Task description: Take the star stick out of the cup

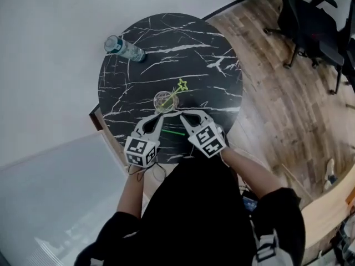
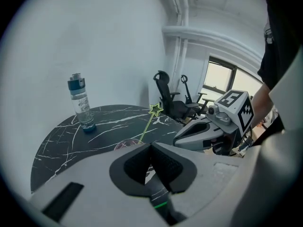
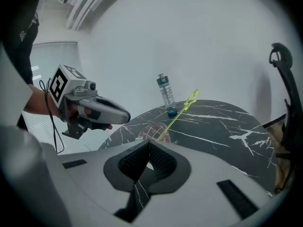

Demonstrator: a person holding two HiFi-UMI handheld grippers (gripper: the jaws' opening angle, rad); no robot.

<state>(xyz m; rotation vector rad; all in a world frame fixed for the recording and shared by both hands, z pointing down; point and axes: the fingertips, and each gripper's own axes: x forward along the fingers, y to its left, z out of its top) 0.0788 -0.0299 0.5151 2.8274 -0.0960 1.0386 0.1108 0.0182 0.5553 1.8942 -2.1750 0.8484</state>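
A clear cup stands near the front of the round black marble table. In it leans the yellow-green star stick, its star end tilted up to the right. My left gripper is just in front of the cup, shut and holding nothing. My right gripper is beside it, a little right of the cup, also shut and holding nothing. In the left gripper view the star rises above the cup's rim. The right gripper view shows the stick, the cup and the left gripper.
A water bottle lies at the table's back left; it looks upright in the left gripper view. A short green stick lies on the table between the grippers. Office chairs stand on the wooden floor to the right.
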